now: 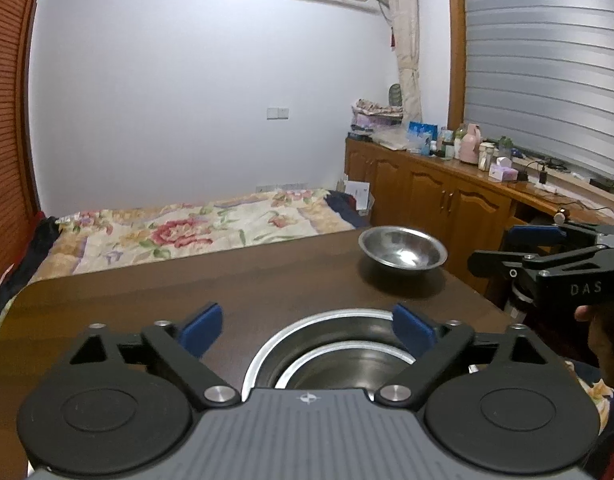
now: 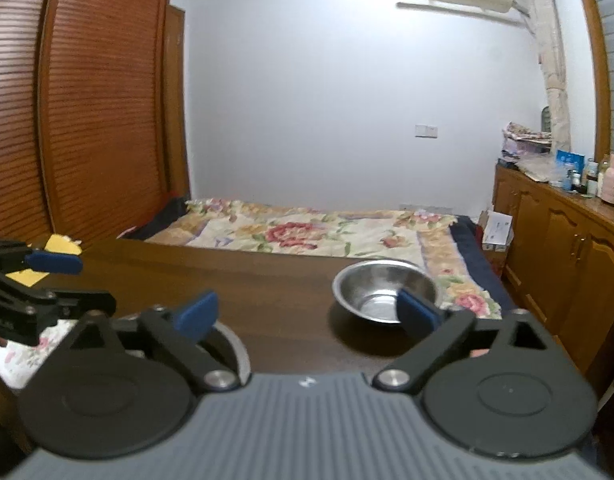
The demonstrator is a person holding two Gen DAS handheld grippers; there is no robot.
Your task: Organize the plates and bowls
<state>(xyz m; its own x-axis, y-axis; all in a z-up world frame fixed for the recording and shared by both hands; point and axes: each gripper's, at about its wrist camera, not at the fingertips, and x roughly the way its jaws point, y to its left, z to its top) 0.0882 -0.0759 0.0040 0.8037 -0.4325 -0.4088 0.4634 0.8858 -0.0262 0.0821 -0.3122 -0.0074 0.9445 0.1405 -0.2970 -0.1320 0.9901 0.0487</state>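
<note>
A steel bowl (image 1: 403, 250) (image 2: 381, 288) stands alone near the far right corner of the dark wooden table (image 1: 187, 292) (image 2: 267, 280). Closer in, a steel bowl sits nested inside a steel plate (image 1: 331, 344), right under my left gripper (image 1: 307, 326), which is open above it with blue pads (image 1: 203, 326) spread wide. My right gripper (image 2: 307, 314) is open too, hovering short of the lone bowl; its right pad overlaps the bowl's near rim in view. The plate's edge (image 2: 237, 350) peeks out at its left. Each gripper shows in the other's view: right gripper (image 1: 519, 248), left gripper (image 2: 63, 276).
A bed with a floral cover (image 1: 187, 232) lies just beyond the table's far edge. Wooden cabinets (image 1: 435, 192) with bottles and boxes on top run along the right. Slatted wooden doors (image 2: 87, 100) stand at the left. A yellow sheet (image 2: 59, 252) lies off the table's left corner.
</note>
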